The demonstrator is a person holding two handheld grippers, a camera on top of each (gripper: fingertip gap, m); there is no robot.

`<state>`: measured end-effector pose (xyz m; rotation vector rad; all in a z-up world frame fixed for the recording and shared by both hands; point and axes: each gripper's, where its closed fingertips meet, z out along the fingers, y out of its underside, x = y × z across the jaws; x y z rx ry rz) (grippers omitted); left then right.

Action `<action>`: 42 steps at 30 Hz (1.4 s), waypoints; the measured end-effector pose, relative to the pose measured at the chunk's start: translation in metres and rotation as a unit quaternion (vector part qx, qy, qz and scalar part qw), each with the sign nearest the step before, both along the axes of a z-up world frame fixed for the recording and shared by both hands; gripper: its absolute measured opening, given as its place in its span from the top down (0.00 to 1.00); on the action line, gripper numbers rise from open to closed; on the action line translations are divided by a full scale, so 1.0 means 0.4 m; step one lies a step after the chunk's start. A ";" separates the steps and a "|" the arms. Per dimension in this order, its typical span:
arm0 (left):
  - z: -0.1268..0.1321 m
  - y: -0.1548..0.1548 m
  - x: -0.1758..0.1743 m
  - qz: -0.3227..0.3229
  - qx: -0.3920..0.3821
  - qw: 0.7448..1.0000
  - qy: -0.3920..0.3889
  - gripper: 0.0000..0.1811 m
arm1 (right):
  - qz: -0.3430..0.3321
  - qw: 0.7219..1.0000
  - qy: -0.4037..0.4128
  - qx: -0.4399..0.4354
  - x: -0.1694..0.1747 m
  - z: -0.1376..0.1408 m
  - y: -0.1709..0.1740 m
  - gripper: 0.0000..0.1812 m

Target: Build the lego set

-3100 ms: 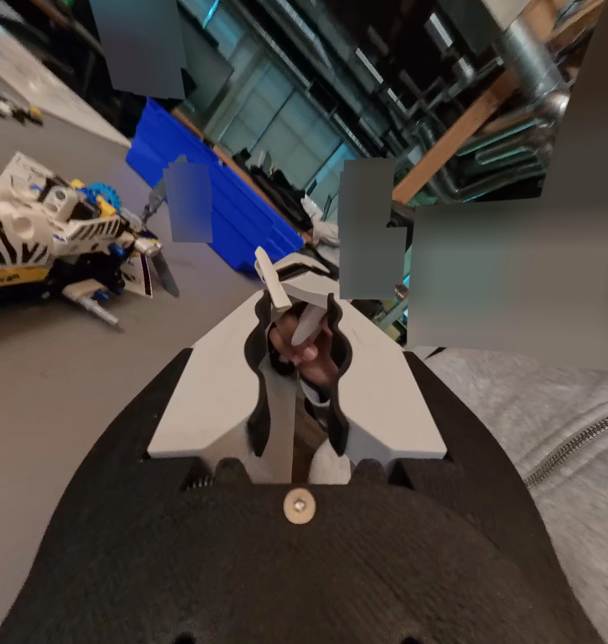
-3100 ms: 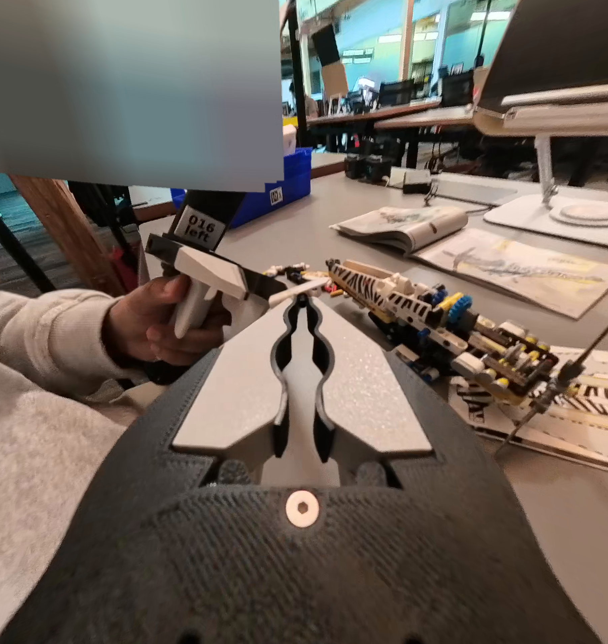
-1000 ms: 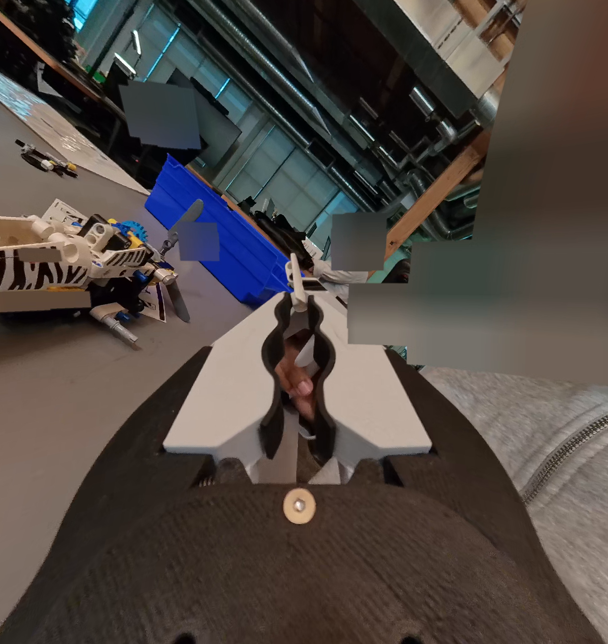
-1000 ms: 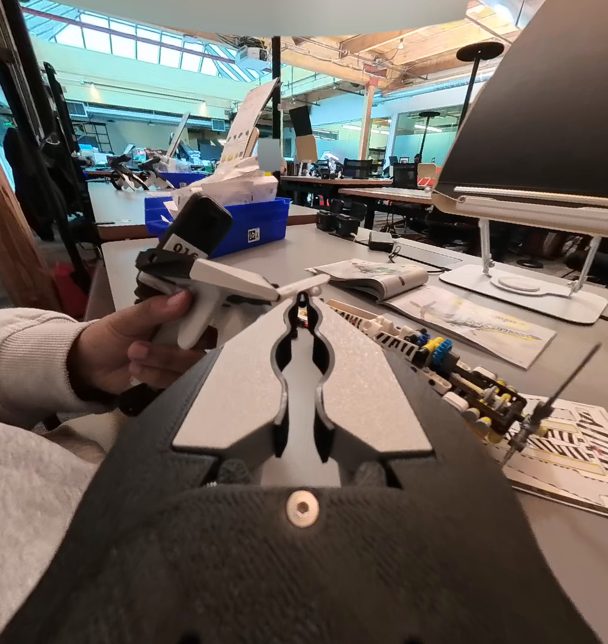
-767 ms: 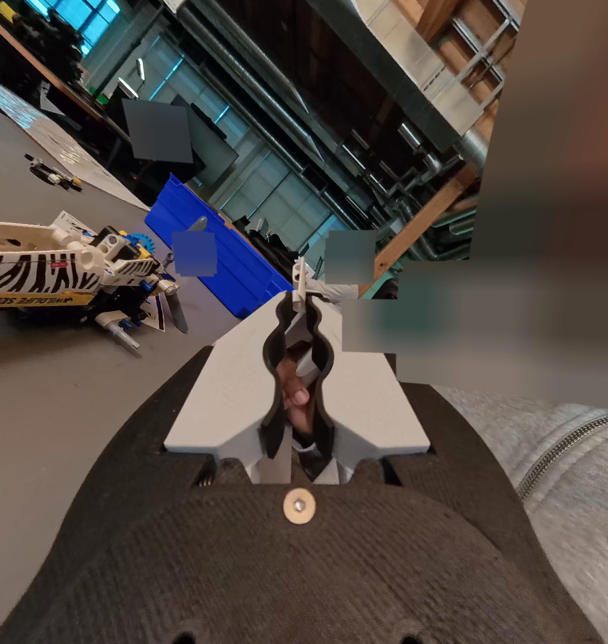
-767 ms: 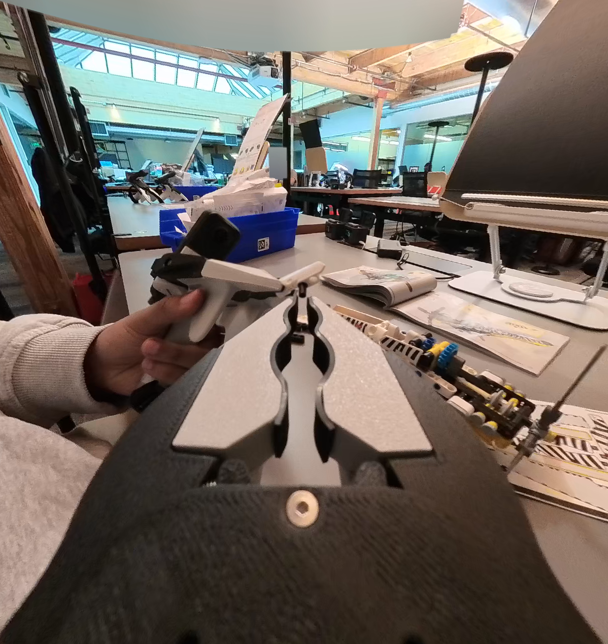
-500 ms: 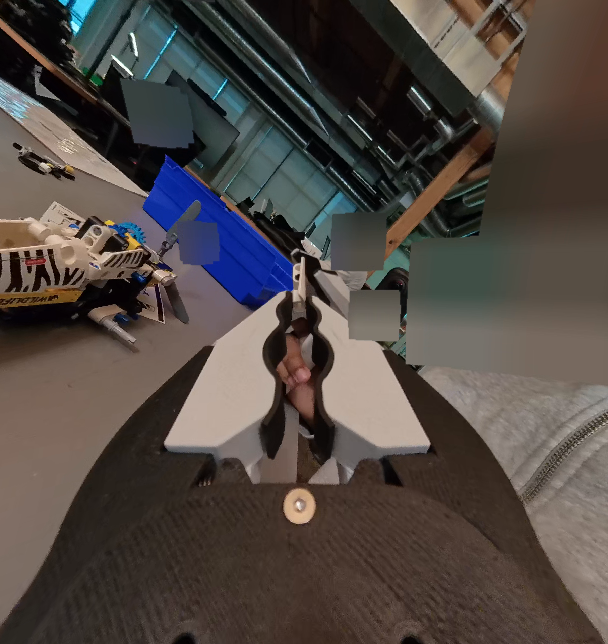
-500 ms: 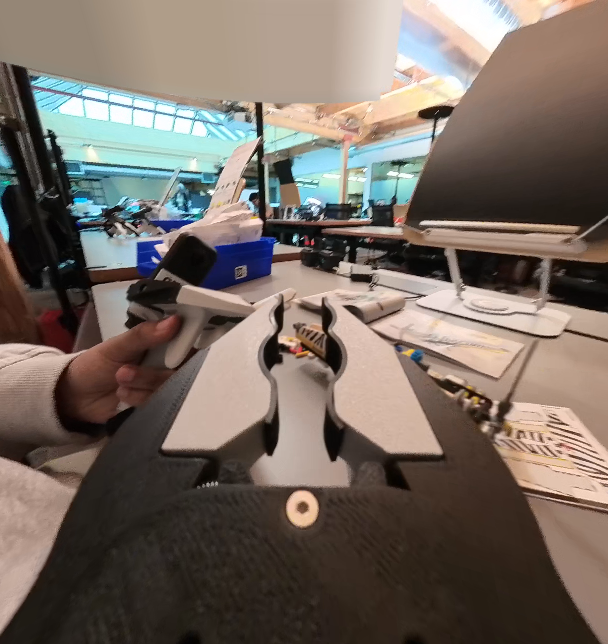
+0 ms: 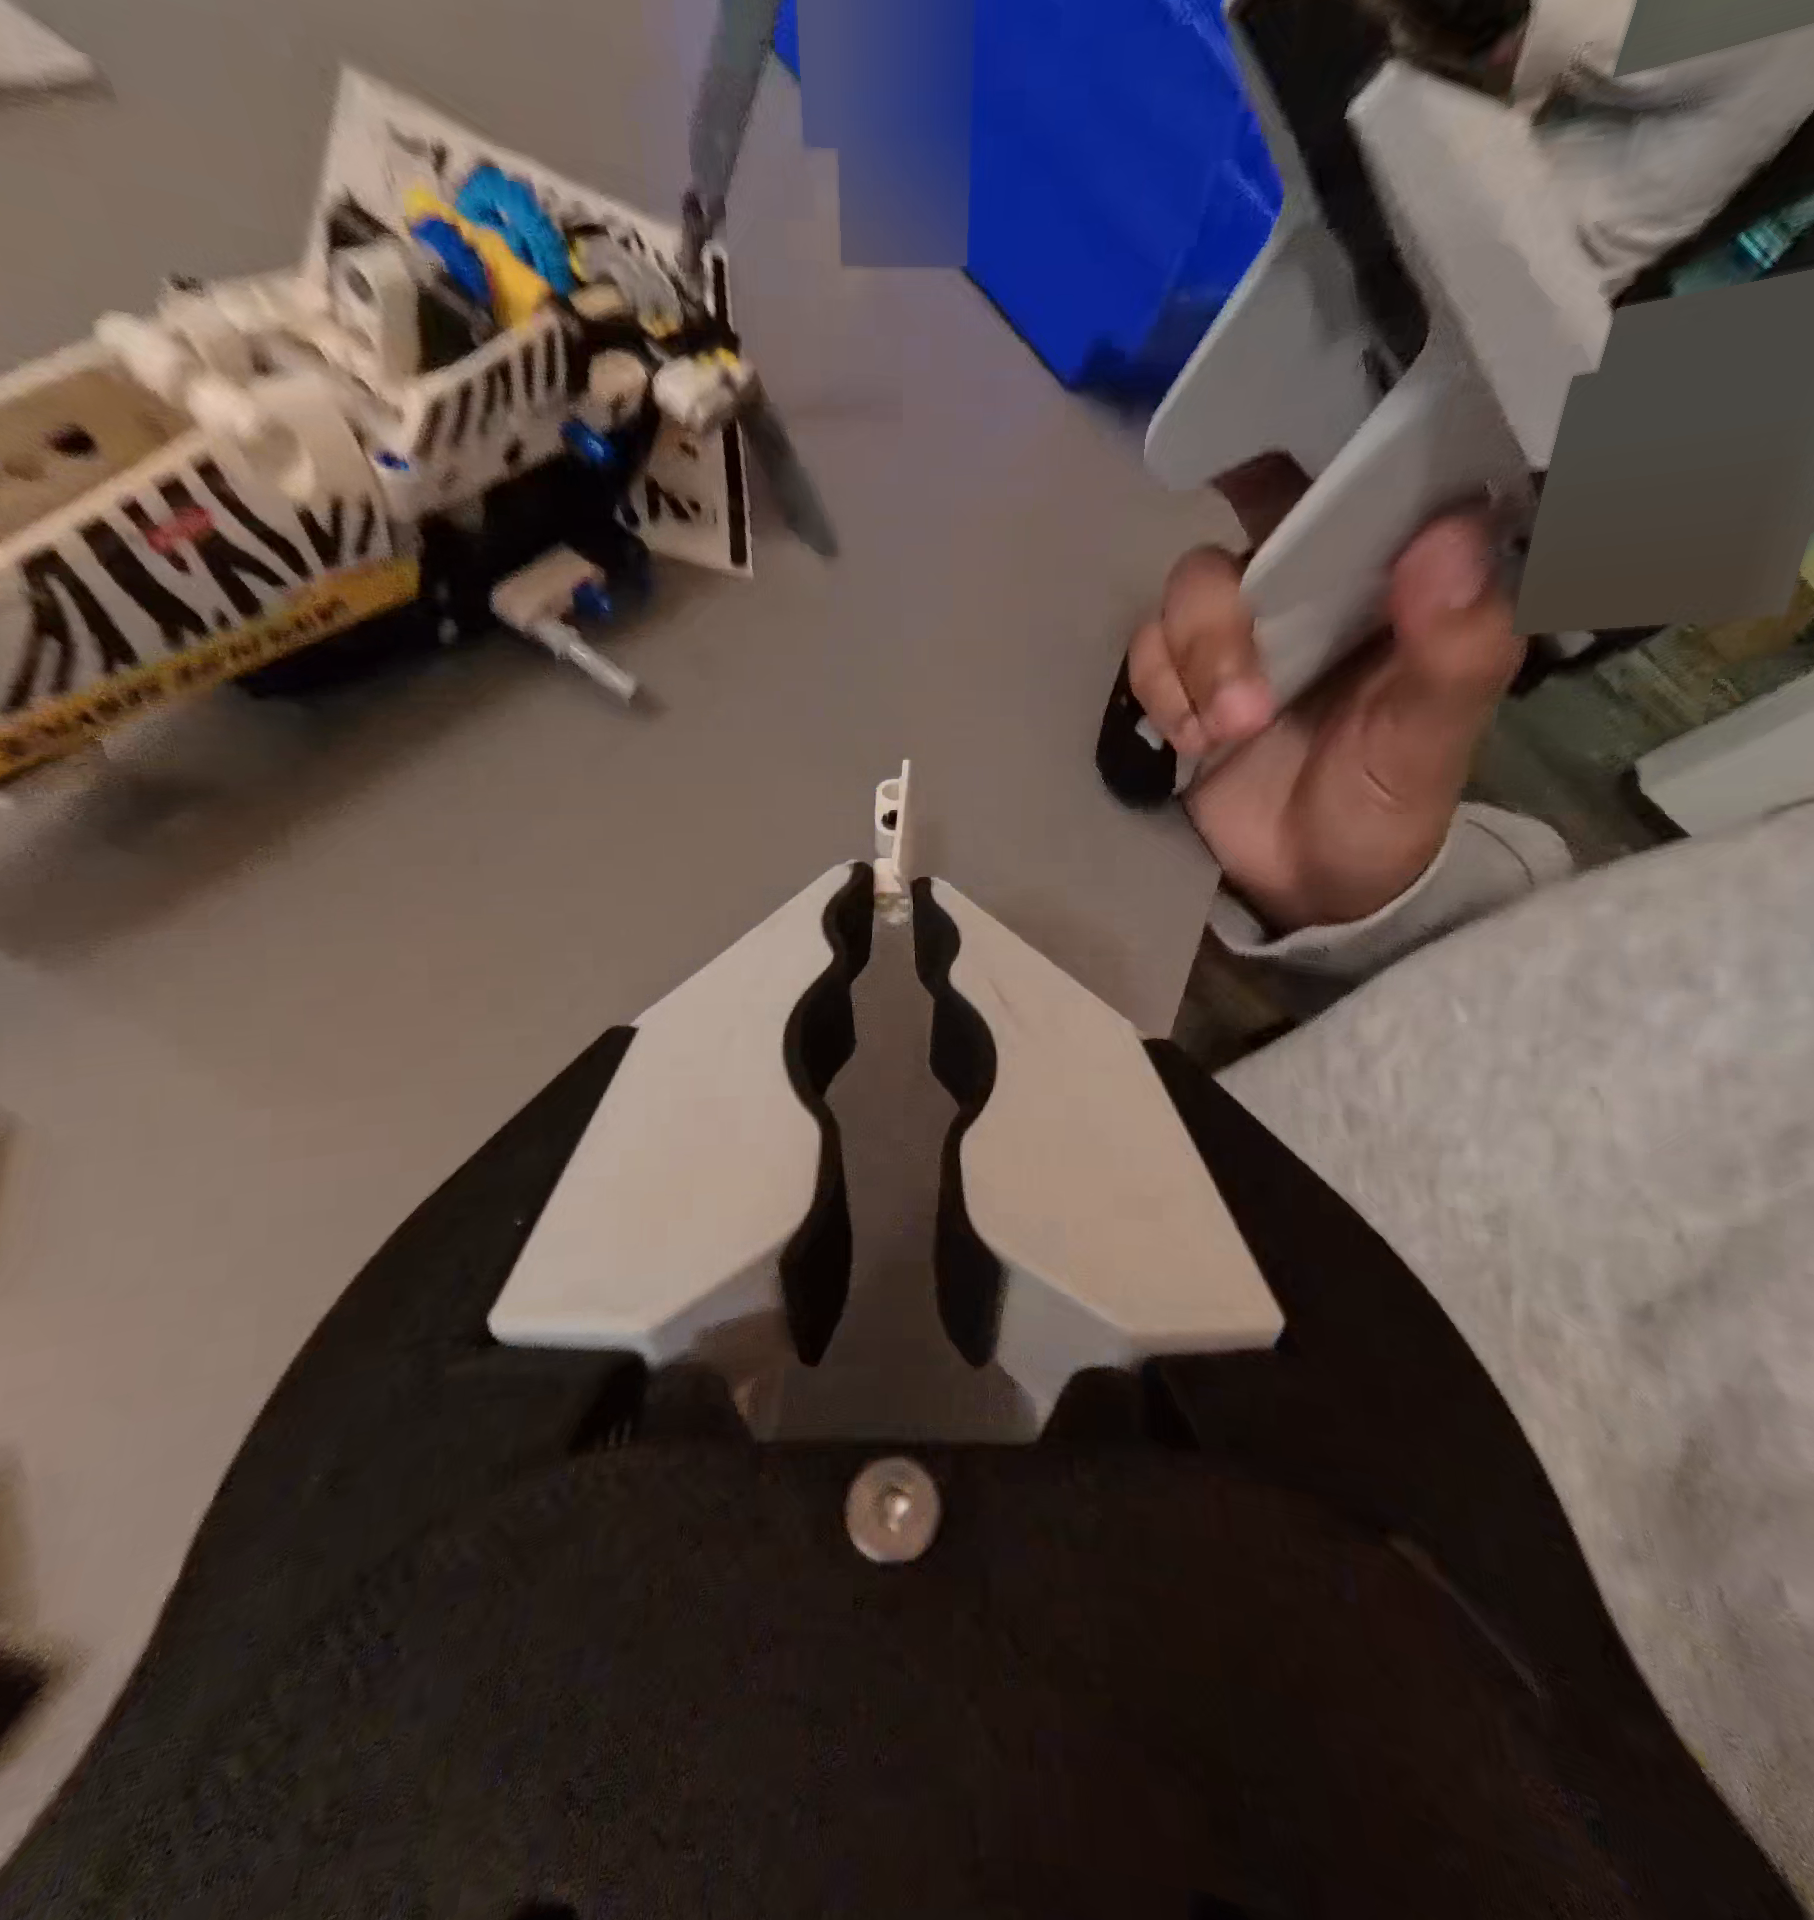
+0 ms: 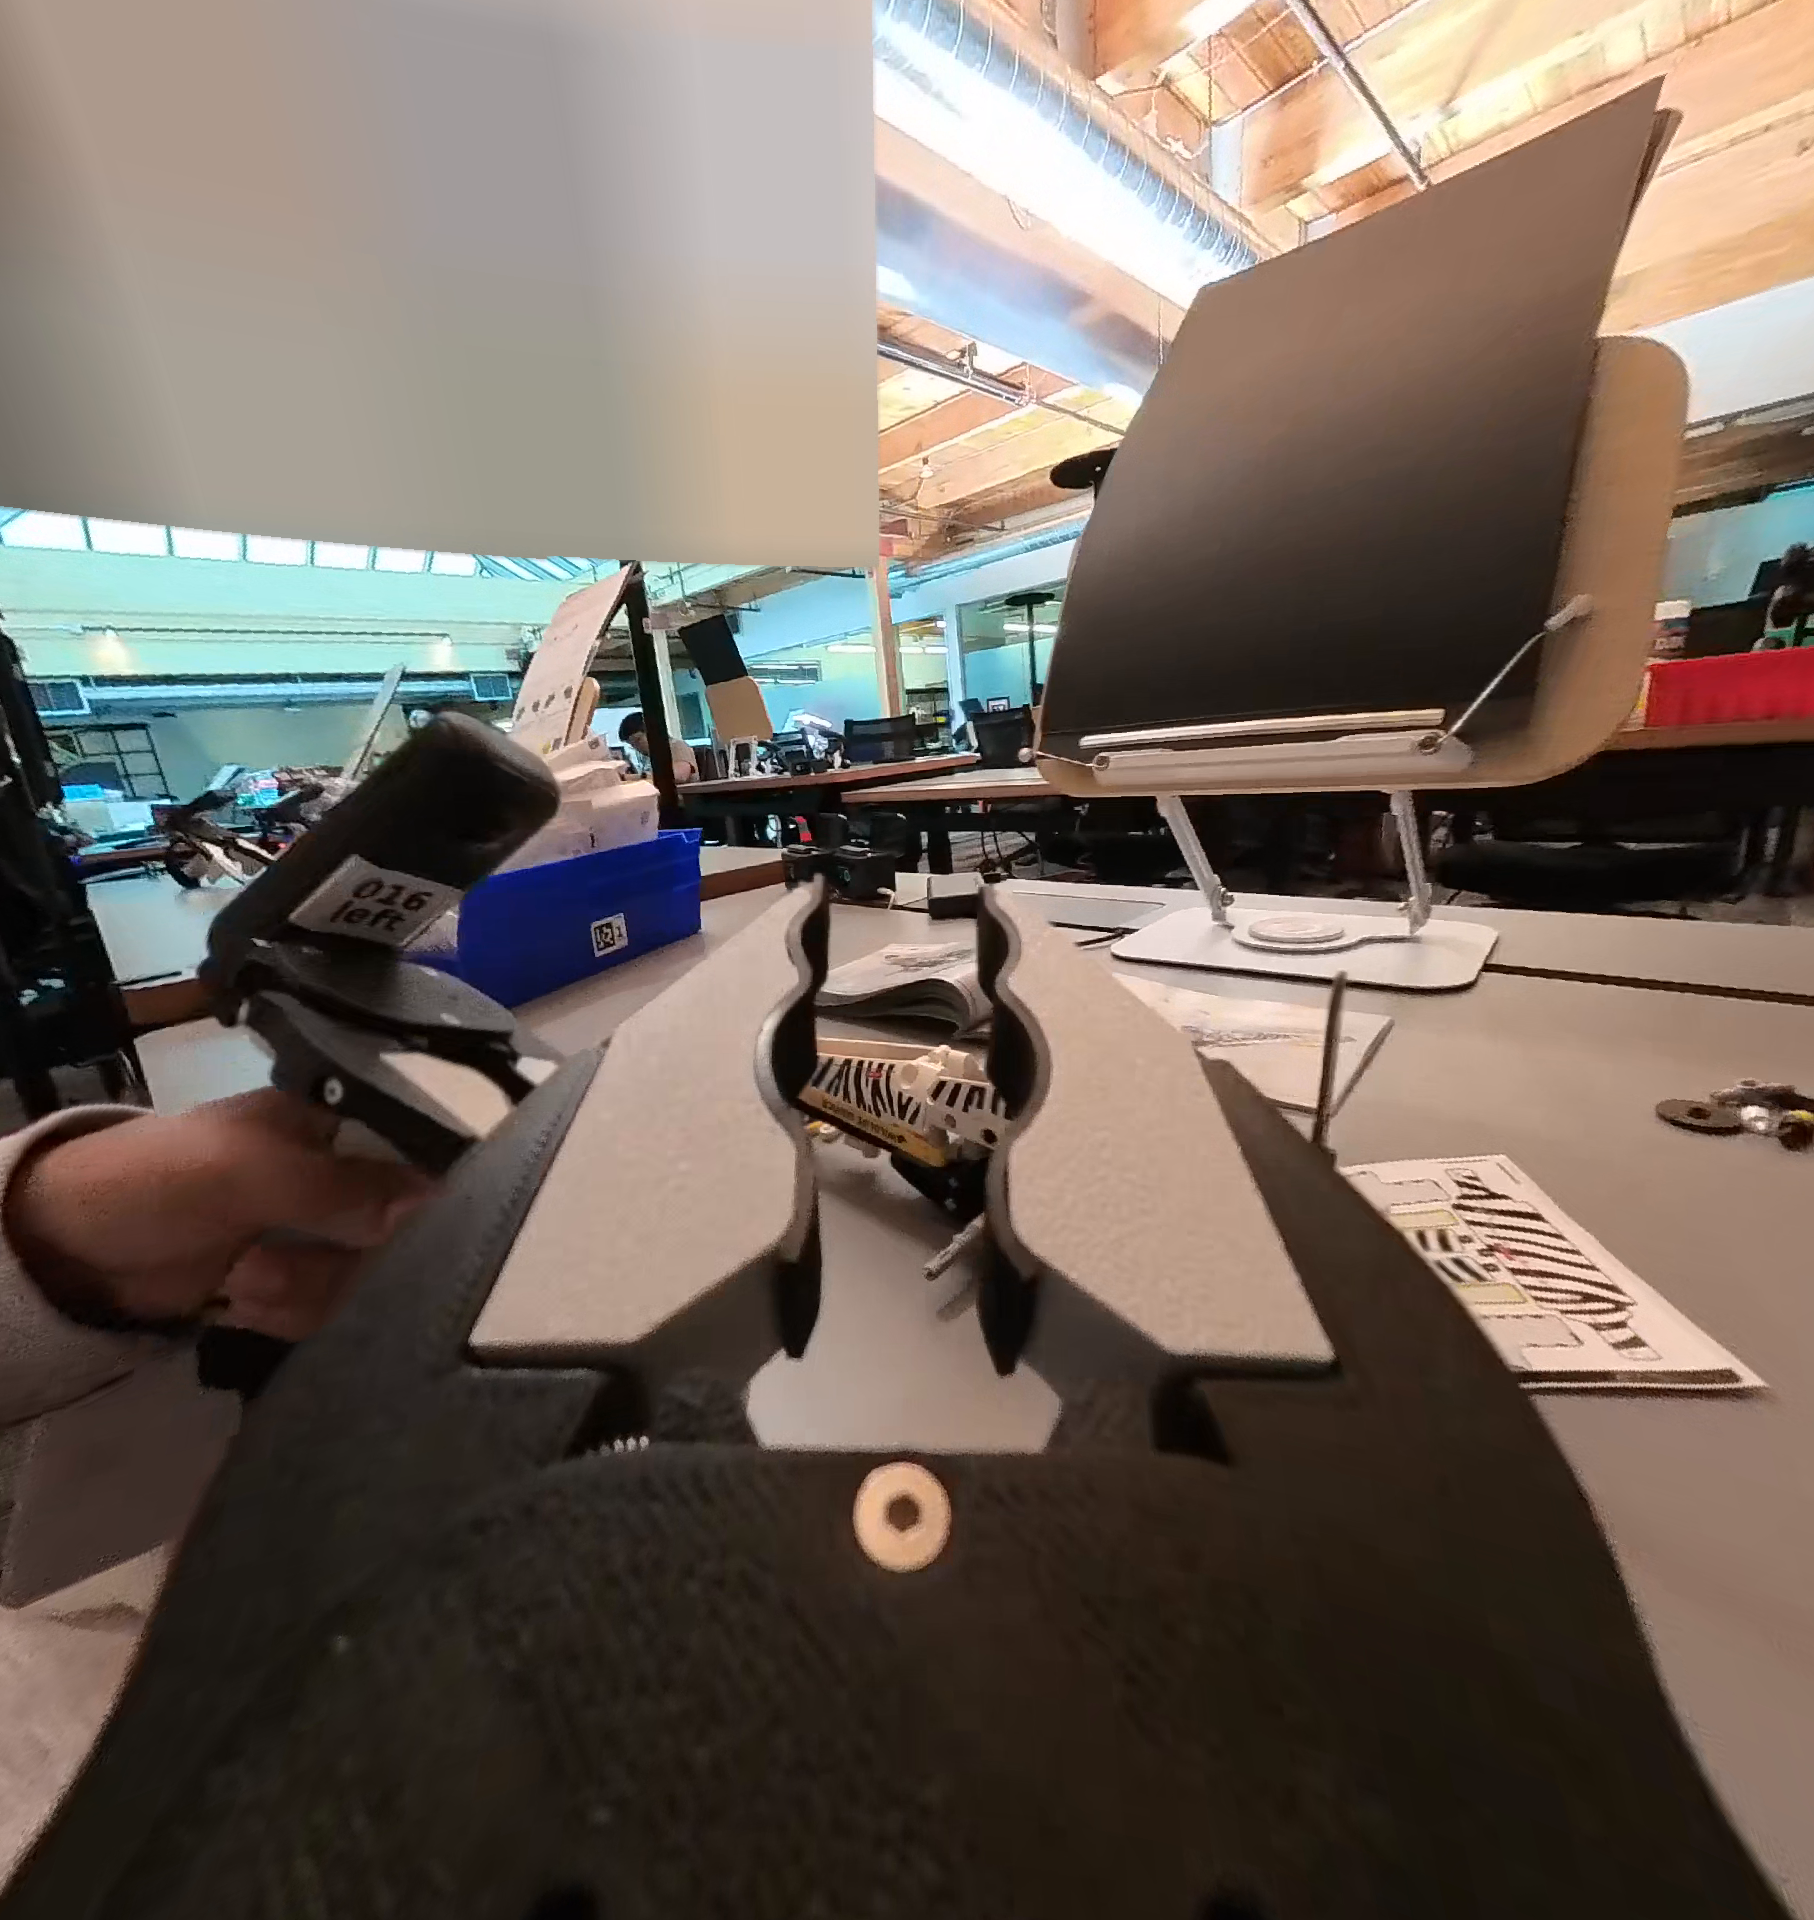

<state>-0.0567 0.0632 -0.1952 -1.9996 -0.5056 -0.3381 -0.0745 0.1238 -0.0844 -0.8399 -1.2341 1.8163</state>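
The zebra-striped model (image 9: pixel 207 499) at ten o'clock looks mostly built, while the left gripper (image 9: pixel 890 883) pinches a small white piece (image 9: pixel 898 821) not yet fitted and the right gripper (image 10: pixel 903 935) gapes empty.

Right gripper (image 10: pixel 901 914) in the foreground, jaws parted with a clear gap. Seen through that gap: zebra-striped lego model (image 10: pixel 903 1107) lying on the grey table (image 10: pixel 1609 1049). To the right of the model, flat on the table, a striped sticker sheet (image 10: pixel 1526 1288); farther right, a few small loose parts (image 10: pixel 1755 1117). Behind the model, open booklets (image 10: pixel 913 987), then a black board on a tilted stand (image 10: pixel 1329 540). Left of the model, a hand (image 10: pixel 186 1216) gripping the left gripper (image 10: pixel 383 997), its fingertips hidden behind the right one. Behind those, a blue bin (image 10: pixel 591 920)
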 end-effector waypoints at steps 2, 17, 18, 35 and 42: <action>-0.001 0.007 0.026 -0.024 0.016 0.998 -0.059 0.97 | 0.005 1.000 -0.002 0.000 -0.001 -0.001 -0.003 0.87; -0.050 0.014 0.039 -0.025 -0.025 0.990 -0.134 0.96 | 0.011 1.000 0.002 0.007 -0.002 -0.003 -0.012 0.88; -0.052 0.014 0.041 -0.026 -0.029 0.991 -0.130 0.95 | 0.011 1.000 0.003 0.007 -0.002 -0.003 -0.012 0.88; -0.031 0.012 0.025 -0.013 0.006 0.990 -0.142 0.89 | 0.016 1.000 0.004 -0.016 -0.004 0.001 0.002 0.89; -0.041 0.019 0.040 -0.024 -0.017 0.993 -0.113 0.86 | 0.018 1.000 0.004 -0.019 -0.005 0.001 0.002 0.89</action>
